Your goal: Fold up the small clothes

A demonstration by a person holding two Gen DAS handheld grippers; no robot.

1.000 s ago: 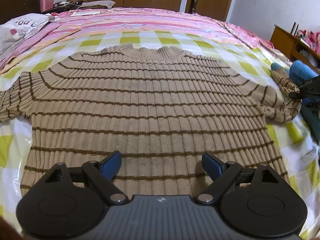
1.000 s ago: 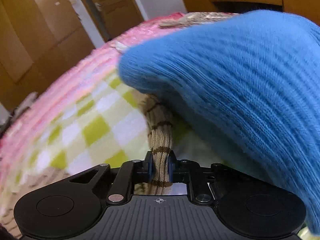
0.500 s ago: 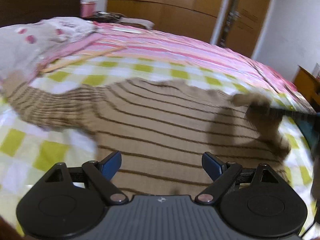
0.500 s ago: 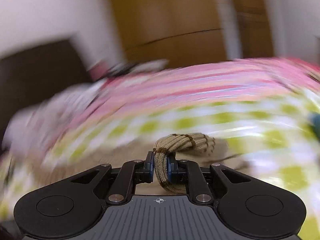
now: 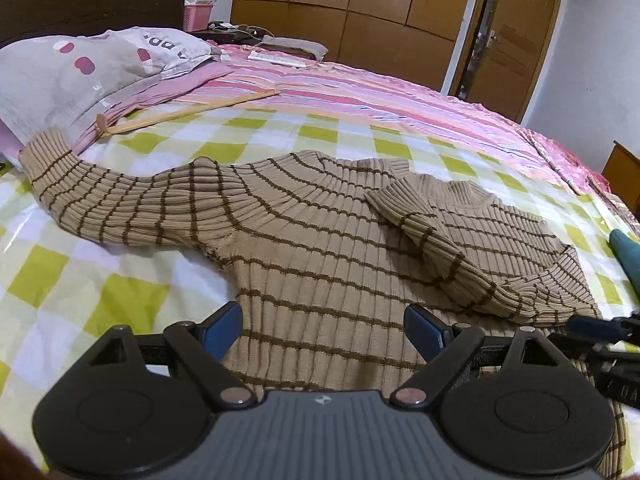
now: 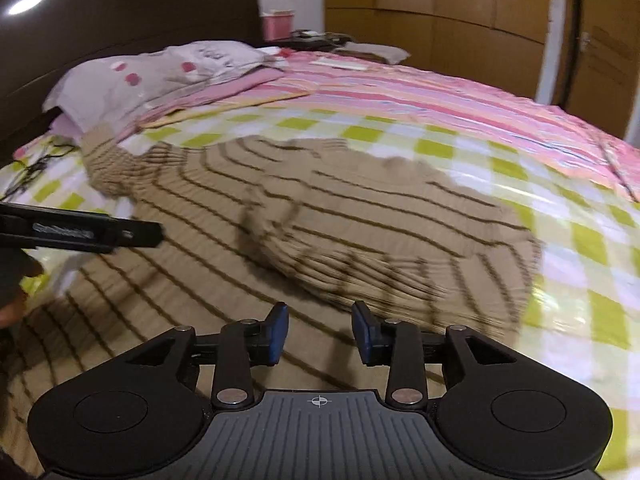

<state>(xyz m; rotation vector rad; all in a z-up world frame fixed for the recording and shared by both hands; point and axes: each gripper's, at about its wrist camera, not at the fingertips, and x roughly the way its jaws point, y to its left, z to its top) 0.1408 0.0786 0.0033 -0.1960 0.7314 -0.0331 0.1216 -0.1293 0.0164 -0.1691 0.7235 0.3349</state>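
On the bed (image 5: 132,284), spread flat over the green-checked sheet, a tan striped sweater (image 5: 320,240). Lies with collar toward the pink blanket (image 5: 360,92), hem nearest the cameras. One sleeve (image 5: 424,232) folded inward across the chest, cuff resting just below the collar; the other sleeve (image 5: 104,200) stretched straight out from the sweater toward the pillow (image 5: 80,68), beside a long wooden stick (image 5: 180,112). Left gripper (image 5: 322,326) poised over the hem, blue pads spread wide apart, nothing between them, sweater fabric visible below the gap. Right gripper (image 6: 320,332) also above the sweater, near the hem and just short of the folded sleeve (image 6: 340,256), jaws parted to a moderate gap, narrower than the left's, gripping nothing. Seen blurred in the right view, sharp in the left. Beyond the sweater's folded side, at the frame edge, a teal cloth (image 5: 628,252). Past the blanket, wooden wardrobe doors (image 5: 360,4).
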